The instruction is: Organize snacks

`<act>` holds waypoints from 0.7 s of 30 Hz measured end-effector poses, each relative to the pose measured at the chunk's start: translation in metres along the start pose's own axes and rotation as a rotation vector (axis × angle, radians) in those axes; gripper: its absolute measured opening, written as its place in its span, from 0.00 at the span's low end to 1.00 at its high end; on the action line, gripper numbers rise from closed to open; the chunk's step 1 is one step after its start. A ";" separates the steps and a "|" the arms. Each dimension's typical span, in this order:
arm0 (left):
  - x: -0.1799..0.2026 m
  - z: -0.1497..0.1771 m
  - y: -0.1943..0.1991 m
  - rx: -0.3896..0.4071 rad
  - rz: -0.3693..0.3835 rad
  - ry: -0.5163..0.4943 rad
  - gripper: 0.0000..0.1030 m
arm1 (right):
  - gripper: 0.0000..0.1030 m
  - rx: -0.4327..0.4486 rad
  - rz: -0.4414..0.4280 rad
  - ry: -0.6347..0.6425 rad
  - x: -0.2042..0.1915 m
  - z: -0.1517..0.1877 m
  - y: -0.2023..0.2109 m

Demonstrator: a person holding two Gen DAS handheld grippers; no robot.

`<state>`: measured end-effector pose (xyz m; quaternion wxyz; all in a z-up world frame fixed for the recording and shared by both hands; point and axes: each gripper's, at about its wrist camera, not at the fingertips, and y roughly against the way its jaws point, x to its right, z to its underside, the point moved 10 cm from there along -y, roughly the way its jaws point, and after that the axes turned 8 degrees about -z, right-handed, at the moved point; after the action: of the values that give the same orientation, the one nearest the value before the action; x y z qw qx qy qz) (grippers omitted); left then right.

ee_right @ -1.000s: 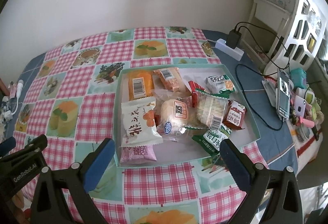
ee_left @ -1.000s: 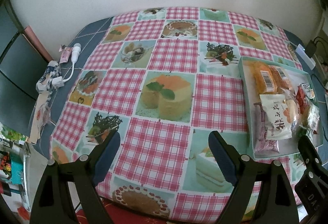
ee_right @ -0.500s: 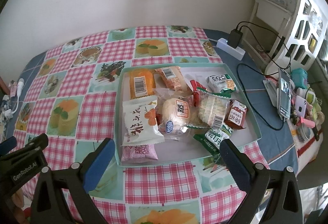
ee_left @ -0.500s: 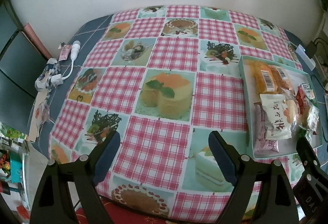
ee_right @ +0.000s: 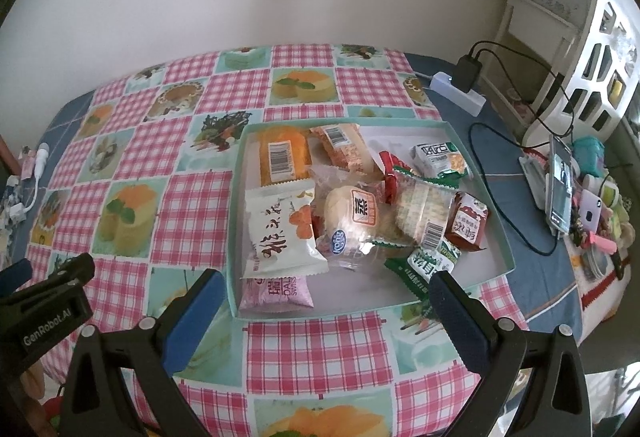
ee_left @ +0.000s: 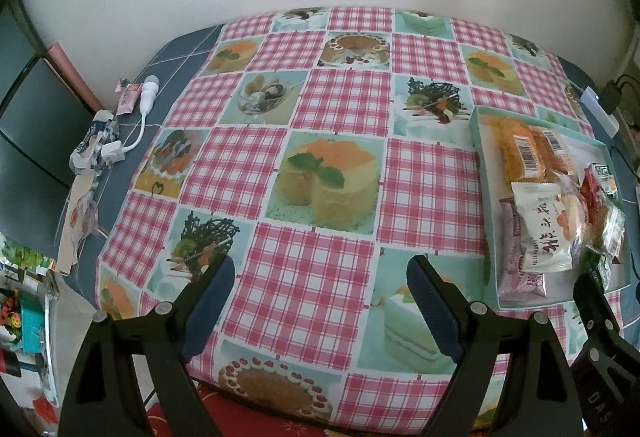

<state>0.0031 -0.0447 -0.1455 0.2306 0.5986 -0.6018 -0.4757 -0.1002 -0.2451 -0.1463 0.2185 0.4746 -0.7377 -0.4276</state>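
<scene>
A shallow mint-green tray [ee_right: 505, 233] lies on the checked tablecloth and holds several wrapped snacks: an orange cake pack [ee_right: 283, 153], a white pack with black script [ee_right: 280, 233], a round bun in clear wrap [ee_right: 352, 215], a pink pack [ee_right: 276, 291], a red pack [ee_right: 468, 221] and green-edged packs. My right gripper [ee_right: 326, 303] hovers open over the tray's near edge, nothing between its blue pads. My left gripper [ee_left: 320, 295] stands open above bare cloth, left of the tray [ee_left: 482, 173]. The left gripper's body [ee_right: 48, 301] shows at the right wrist view's left edge.
A white power strip with a black charger [ee_right: 464, 85] and cables lie right of the tray. A phone [ee_right: 560, 189] and small clutter sit at the table's right edge, a white rack [ee_right: 580, 49] behind. At the left edge lie a white plug [ee_left: 148, 93] and wrappers [ee_left: 94, 145].
</scene>
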 end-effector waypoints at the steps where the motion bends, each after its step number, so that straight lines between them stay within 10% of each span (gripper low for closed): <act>1: 0.000 0.000 0.000 -0.001 -0.001 0.000 0.86 | 1.00 0.000 0.000 0.001 0.000 0.000 0.000; 21: -0.001 0.001 -0.002 -0.005 -0.001 -0.001 0.86 | 1.00 -0.005 0.000 0.004 -0.001 0.001 -0.002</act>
<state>0.0035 -0.0437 -0.1471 0.2313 0.5982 -0.6003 -0.4777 -0.0993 -0.2438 -0.1483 0.2212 0.4748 -0.7361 -0.4287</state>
